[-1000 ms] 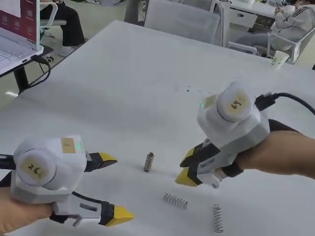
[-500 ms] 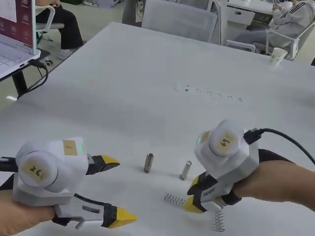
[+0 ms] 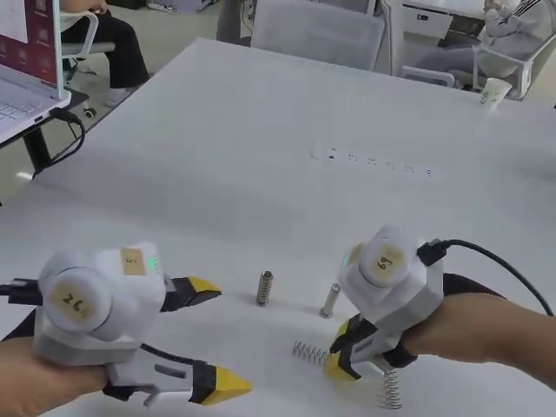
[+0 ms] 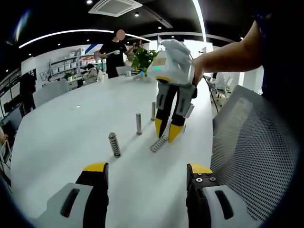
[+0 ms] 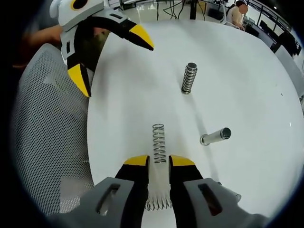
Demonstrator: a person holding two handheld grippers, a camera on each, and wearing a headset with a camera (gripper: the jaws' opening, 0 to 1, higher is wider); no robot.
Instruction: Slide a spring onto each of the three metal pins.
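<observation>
Counting one sprung pin (image 5: 189,78) done, ahead and right of the right gripper (image 5: 159,160). Two remain: near bare pin (image 5: 216,136) just right of its jaws, far bare pin (image 4: 153,111) beyond. Right jaws narrowly parted, flanking the loose spring (image 5: 158,137), no pinch visible. That spring lies flat, long axis straight ahead along the jaws. Second spring (image 5: 158,203) under the gripper. Left gripper (image 4: 147,168) spread wide, empty.

Head view down over the table (image 3: 217,130); gripper views low, close, opposed, sharing one loose spring (image 3: 310,354).
</observation>
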